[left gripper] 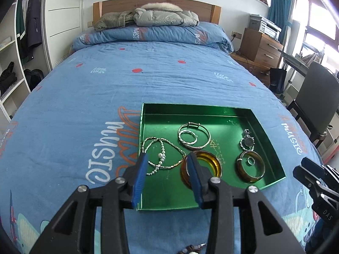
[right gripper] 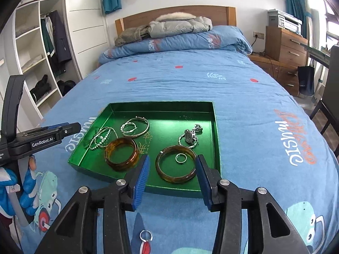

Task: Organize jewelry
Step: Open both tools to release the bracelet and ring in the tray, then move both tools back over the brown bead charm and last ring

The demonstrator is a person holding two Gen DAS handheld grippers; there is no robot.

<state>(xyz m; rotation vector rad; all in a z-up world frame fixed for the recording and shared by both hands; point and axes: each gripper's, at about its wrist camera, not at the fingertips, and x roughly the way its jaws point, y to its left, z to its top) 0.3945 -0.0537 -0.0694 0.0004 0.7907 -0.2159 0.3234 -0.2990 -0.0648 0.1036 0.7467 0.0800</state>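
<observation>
Blue bed quilt [right gripper: 243,110] printed "music" carries my green tray [right gripper: 215,127] of bangles, clear on every side. Left claw [left gripper: 167,177], marked "GenRobot.AI", and right claw [right gripper: 172,176] gape empty at its near edge.

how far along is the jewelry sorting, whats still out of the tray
Mostly done: the green tray already holds bangles, a necklace, a watch and a small ring. Nothing is in hand; the left gripper and right gripper are open. A silver ring remains on the bedspread.
</observation>
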